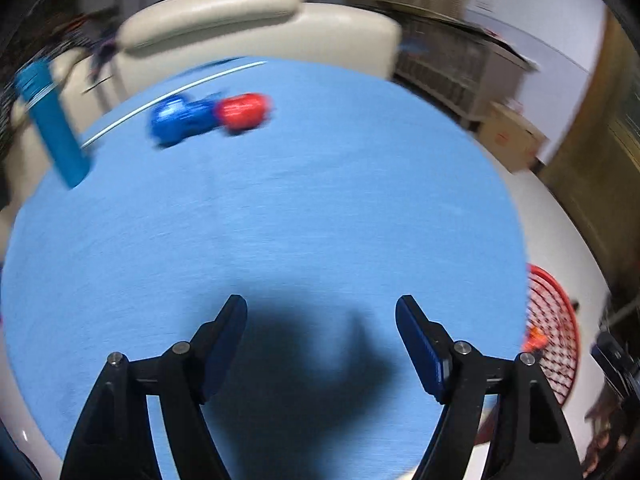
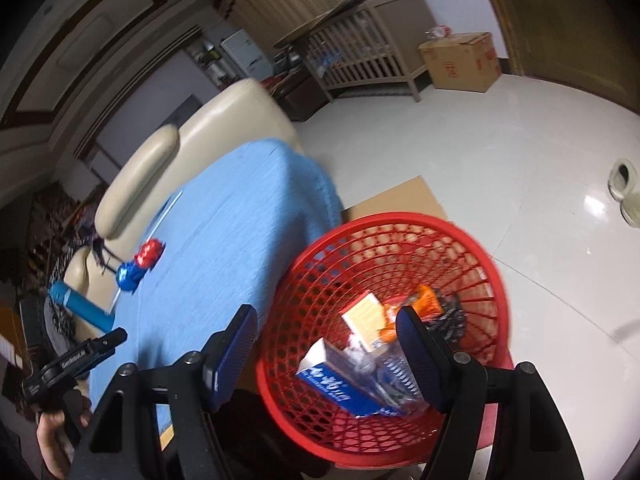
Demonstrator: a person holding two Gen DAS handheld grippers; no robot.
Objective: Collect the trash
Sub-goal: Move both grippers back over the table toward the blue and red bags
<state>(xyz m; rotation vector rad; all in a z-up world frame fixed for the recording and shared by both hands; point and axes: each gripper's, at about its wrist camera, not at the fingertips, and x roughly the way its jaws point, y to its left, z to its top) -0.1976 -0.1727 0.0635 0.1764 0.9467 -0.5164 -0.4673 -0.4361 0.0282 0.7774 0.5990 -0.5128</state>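
My left gripper (image 1: 322, 304) is open over a blue cloth (image 1: 300, 200), with only its shadow between the fingers. Far across the cloth lie a crumpled blue foil wrapper (image 1: 180, 118) and a red one (image 1: 244, 112), touching each other, with a blue tube (image 1: 54, 124) to their left. My right gripper (image 2: 327, 312) hangs open above a red mesh basket (image 2: 400, 224) and grips nothing. Inside the basket lie a blue-and-white box (image 2: 332, 384), an orange box (image 2: 364, 316) and an orange wrapper (image 2: 428, 300). The right wrist view also shows the foil wrappers (image 2: 138, 266) and the tube (image 2: 82, 306).
A cream sofa (image 1: 248, 28) runs behind the cloth. The basket (image 1: 556, 320) stands on the floor off the cloth's right edge, beside a flat cardboard sheet (image 2: 400, 200). Farther off stand a wooden crib (image 2: 368, 52) and a cardboard box (image 2: 460, 60). A hand (image 2: 52, 436) shows low left.
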